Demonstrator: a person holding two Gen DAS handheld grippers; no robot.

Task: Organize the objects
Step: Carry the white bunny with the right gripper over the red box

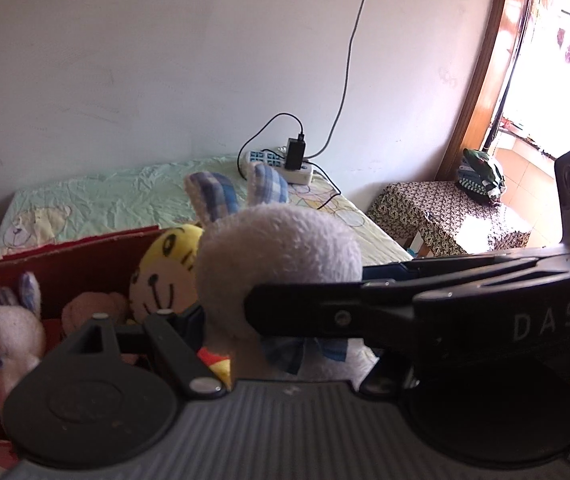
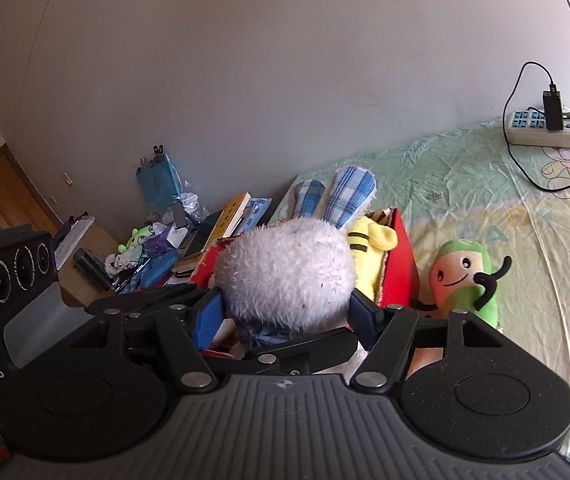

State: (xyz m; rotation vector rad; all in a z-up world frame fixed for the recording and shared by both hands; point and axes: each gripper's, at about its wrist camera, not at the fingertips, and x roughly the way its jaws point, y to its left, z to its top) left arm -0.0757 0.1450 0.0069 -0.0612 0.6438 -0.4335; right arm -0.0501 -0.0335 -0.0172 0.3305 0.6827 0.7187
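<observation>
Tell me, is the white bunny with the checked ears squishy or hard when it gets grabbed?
Probably squishy: the white bunny is fluffy plush, and the right gripper has its jaws pressed into both sides of the head. Likely light too, since it hangs above the red box. Its checked ears stand up, though they may flop.

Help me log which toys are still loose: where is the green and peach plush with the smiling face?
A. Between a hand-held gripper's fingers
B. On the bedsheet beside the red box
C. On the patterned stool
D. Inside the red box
B: in the right wrist view the green and peach plush lies on the bedsheet just outside the wall of the red box, not inside it and not gripped.
</observation>
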